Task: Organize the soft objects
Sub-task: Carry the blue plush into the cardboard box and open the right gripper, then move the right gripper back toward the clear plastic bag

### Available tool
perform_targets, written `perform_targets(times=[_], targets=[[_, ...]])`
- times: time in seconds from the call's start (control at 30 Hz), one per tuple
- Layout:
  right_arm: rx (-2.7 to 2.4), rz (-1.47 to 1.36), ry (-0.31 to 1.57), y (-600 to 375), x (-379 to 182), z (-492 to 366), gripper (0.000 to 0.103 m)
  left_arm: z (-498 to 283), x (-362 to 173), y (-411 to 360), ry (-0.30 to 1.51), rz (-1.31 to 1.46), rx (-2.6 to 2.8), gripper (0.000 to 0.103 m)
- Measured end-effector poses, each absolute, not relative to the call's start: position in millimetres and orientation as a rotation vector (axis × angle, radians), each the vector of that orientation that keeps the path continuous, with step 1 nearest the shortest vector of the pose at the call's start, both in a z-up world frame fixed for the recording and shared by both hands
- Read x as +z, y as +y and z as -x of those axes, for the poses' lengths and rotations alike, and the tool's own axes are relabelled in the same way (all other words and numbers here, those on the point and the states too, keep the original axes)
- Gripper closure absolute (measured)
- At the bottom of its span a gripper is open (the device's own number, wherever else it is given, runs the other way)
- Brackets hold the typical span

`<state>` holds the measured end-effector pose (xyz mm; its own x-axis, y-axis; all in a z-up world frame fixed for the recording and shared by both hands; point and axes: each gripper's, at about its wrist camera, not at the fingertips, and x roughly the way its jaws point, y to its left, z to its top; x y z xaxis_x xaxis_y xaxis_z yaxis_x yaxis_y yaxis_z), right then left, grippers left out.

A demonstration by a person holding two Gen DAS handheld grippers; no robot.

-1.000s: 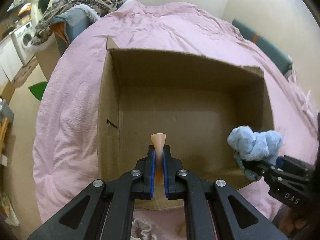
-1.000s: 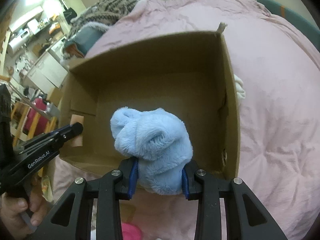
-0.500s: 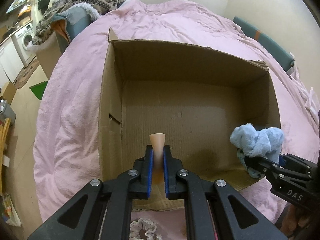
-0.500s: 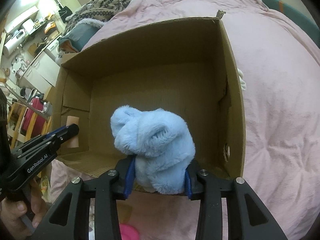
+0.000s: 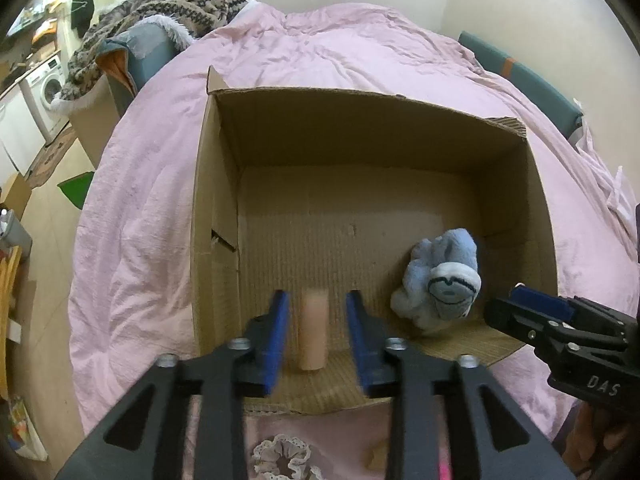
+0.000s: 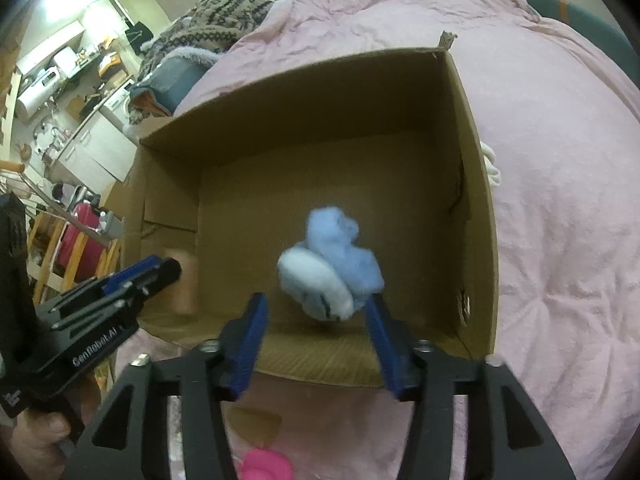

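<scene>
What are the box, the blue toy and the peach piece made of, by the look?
Box: corrugated cardboard, matte brown; fluting shows on the floor and torn rim.
Blue toy: plush, fuzzy pile, with a stitched face.
Peach piece: smooth and matte, perhaps foam or soft rubber; blurred, so uncertain.

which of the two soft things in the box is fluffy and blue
The fluffy light-blue plush toy with a stitched face, toward the right of the cardboard box. The other is a smooth, peach-coloured foam cylinder between the left gripper's opening fingers.

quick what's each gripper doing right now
left gripper: jaws opening, peach cylinder loose between them
right gripper: jaws opening, blue plush toy released over the cardboard box
</scene>
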<state>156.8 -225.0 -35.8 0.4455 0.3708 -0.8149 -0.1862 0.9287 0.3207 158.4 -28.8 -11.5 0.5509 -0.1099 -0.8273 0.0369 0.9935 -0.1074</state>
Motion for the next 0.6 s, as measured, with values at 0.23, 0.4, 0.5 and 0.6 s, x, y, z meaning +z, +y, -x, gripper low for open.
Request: perform_targets(times=[0.23, 0.4, 0.5, 0.6], targets=[[0.342, -0.224, 1.007, -230, -27, -155, 0.025, -153, -4, -32, 0.944, 0.074, -0.077, 0.028], [0.330, -0.213, 1.014, -231, -25, -156, 0.025, -153, -4, -27, 0.947, 0.077, -0.052, 0.028], [0.324, -0.196, 1.015, -230, -24, -154, 0.025, -150, 0, -21, 0.939, 0.094, -0.040, 0.028], [0.329, -0.192, 1.011, -229, -20, -150, 0.025, -145, 5, -17, 0.932, 0.103, -0.036, 0.028]])
